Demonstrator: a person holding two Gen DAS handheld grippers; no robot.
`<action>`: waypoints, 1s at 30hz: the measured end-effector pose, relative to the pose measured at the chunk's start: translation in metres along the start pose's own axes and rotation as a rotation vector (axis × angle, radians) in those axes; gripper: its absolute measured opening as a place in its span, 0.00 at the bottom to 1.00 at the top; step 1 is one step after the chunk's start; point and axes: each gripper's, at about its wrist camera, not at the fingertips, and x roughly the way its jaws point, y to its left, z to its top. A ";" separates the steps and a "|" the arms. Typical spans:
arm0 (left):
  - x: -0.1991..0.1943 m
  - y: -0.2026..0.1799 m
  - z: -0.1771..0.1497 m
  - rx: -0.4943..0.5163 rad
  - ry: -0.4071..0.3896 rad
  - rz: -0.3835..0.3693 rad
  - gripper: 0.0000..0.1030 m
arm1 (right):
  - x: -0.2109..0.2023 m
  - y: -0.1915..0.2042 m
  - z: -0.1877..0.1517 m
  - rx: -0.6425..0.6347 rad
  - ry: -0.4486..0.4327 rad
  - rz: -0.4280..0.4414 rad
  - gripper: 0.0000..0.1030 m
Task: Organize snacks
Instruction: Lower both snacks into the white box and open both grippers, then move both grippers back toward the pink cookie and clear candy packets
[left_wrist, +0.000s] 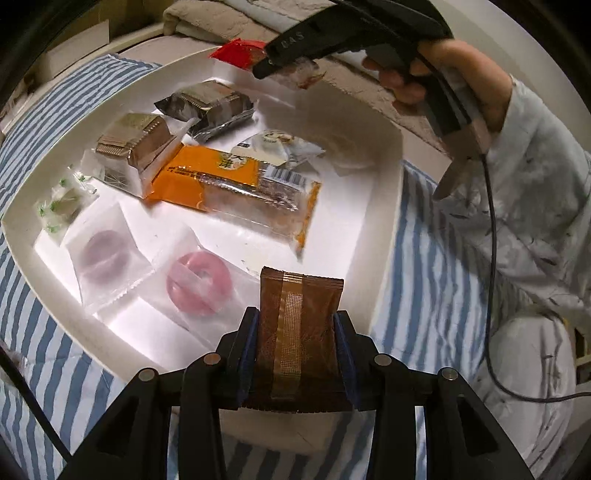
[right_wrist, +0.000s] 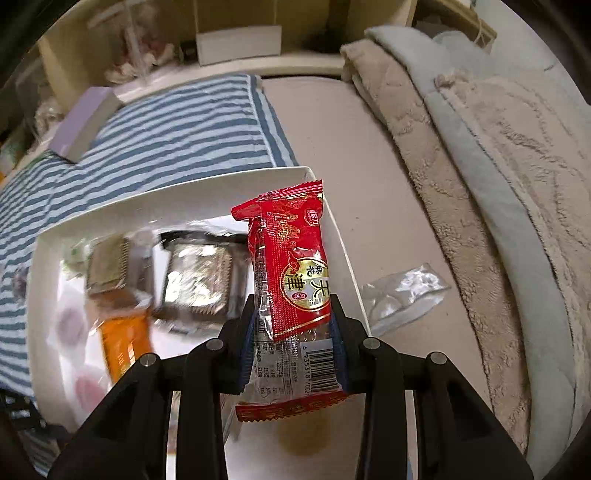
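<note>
Hovering over the white tray (left_wrist: 384, 206), left gripper (left_wrist: 298, 325) clamped a brown packet (left_wrist: 299, 332); right gripper (right_wrist: 293, 306) clamped a red packet (right_wrist: 295, 258). An orange packet (left_wrist: 207, 173) and pink rings (left_wrist: 199, 288) lay below.

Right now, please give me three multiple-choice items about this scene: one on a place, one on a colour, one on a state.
1. Where does the orange packet lie?
A. inside the white tray
B. on the striped cloth
C. on the beige blanket

2. What colour is the packet in the right gripper?
A. green
B. red
C. blue

3. What is the state of the left gripper?
A. open and empty
B. shut on a pink ring
C. shut on the brown packet

Key: 1 A, it rests among the other snacks within the tray walls; 2 B, the red packet stands between the pads; 3 C, both pads press on its sides.
</note>
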 end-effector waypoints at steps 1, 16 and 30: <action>0.001 -0.001 -0.004 -0.001 0.000 0.010 0.39 | 0.004 0.000 0.003 0.008 0.001 -0.001 0.34; -0.008 -0.003 -0.007 -0.082 -0.089 0.042 0.64 | -0.001 -0.017 -0.006 0.080 0.014 0.071 0.44; -0.047 -0.020 -0.020 -0.141 -0.170 0.077 1.00 | -0.068 -0.018 -0.050 0.114 -0.081 0.159 1.00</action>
